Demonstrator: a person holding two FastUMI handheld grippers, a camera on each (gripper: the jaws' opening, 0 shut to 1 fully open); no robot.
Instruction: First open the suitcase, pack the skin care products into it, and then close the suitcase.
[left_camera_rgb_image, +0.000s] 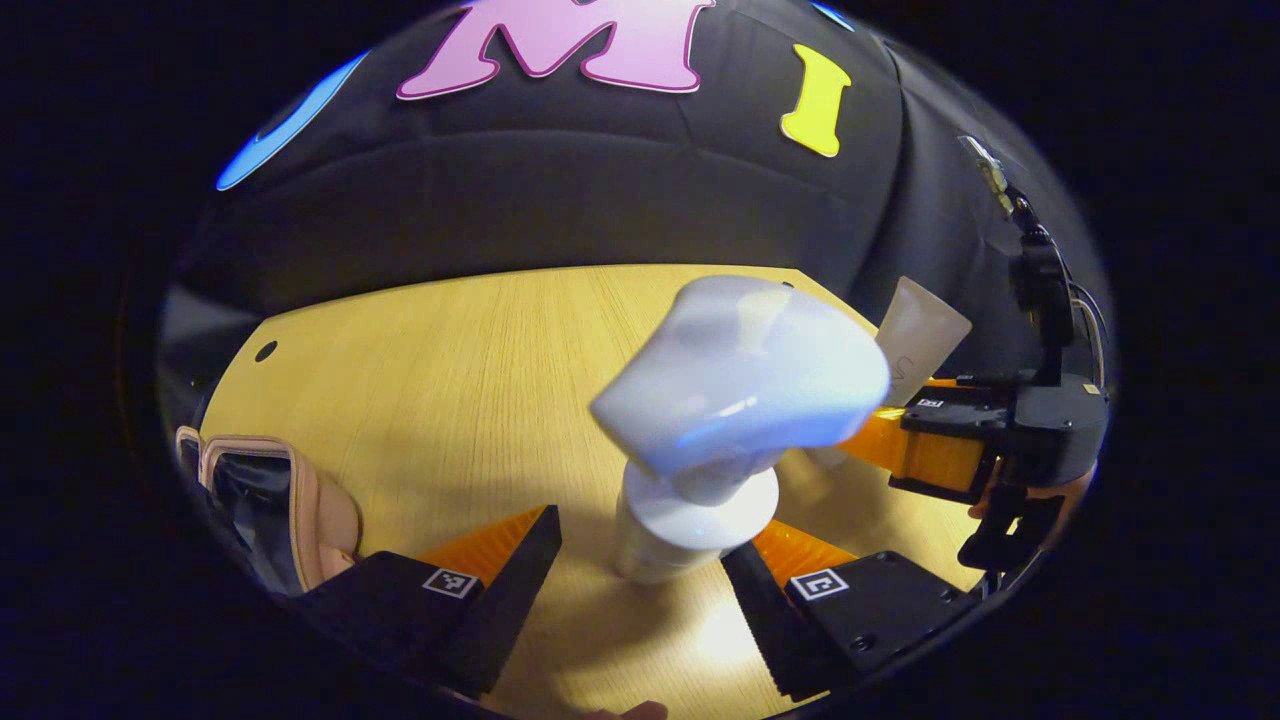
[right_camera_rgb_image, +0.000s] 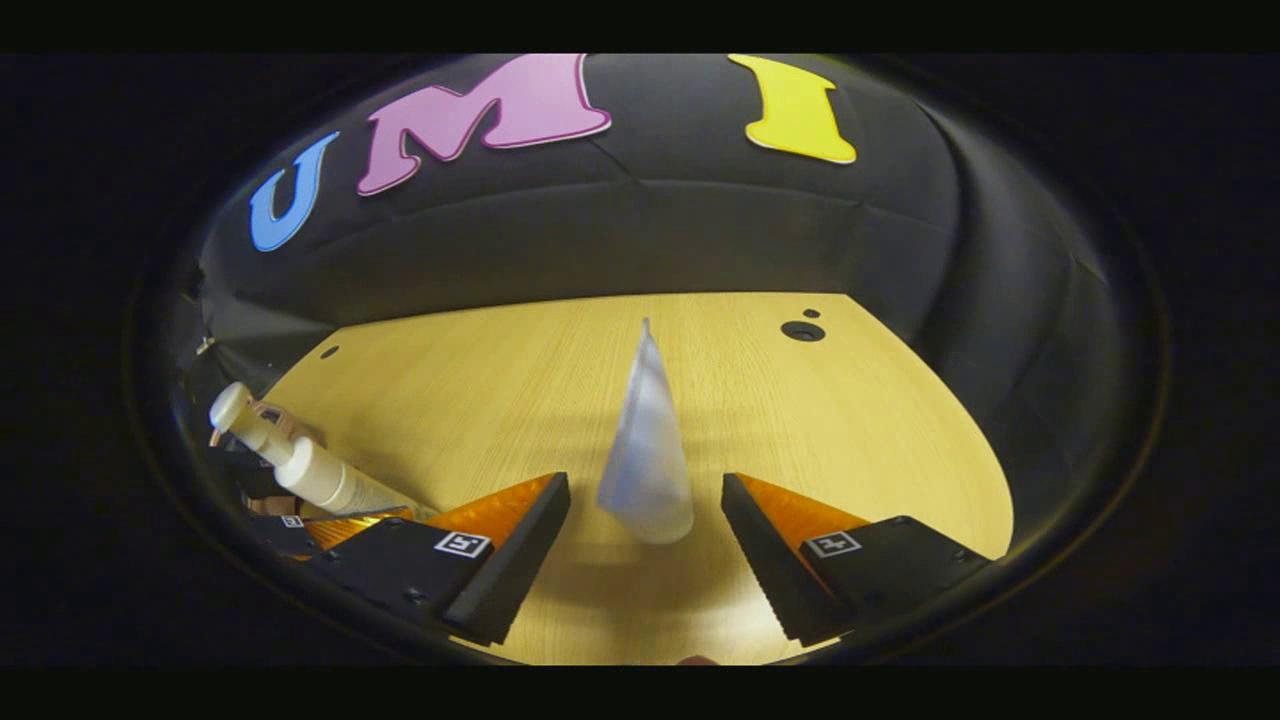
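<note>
A white pump bottle (left_camera_rgb_image: 690, 500) sits between the fingers of my left gripper (left_camera_rgb_image: 640, 545), its big pump head toward the camera. The jaws are open; the right finger is close to the bottle and the left one stands clear of it. In the right gripper view the same bottle (right_camera_rgb_image: 300, 465) leans at the far left beside the left gripper (right_camera_rgb_image: 340, 530). A pale squeeze tube (right_camera_rgb_image: 648, 450) stands on its cap on the wooden table (right_camera_rgb_image: 850, 440), midway between the open fingers of my right gripper (right_camera_rgb_image: 645, 500), touching neither. The tube (left_camera_rgb_image: 920, 340) and right gripper (left_camera_rgb_image: 950, 450) also appear at the right of the left gripper view.
A pink suitcase (left_camera_rgb_image: 300, 500) with a dark inside lies at the table's left edge. Black cloth walls close the booth behind the table. Cable holes (right_camera_rgb_image: 802, 330) mark the far right of the tabletop. A hand (left_camera_rgb_image: 1070, 485) holds the right gripper.
</note>
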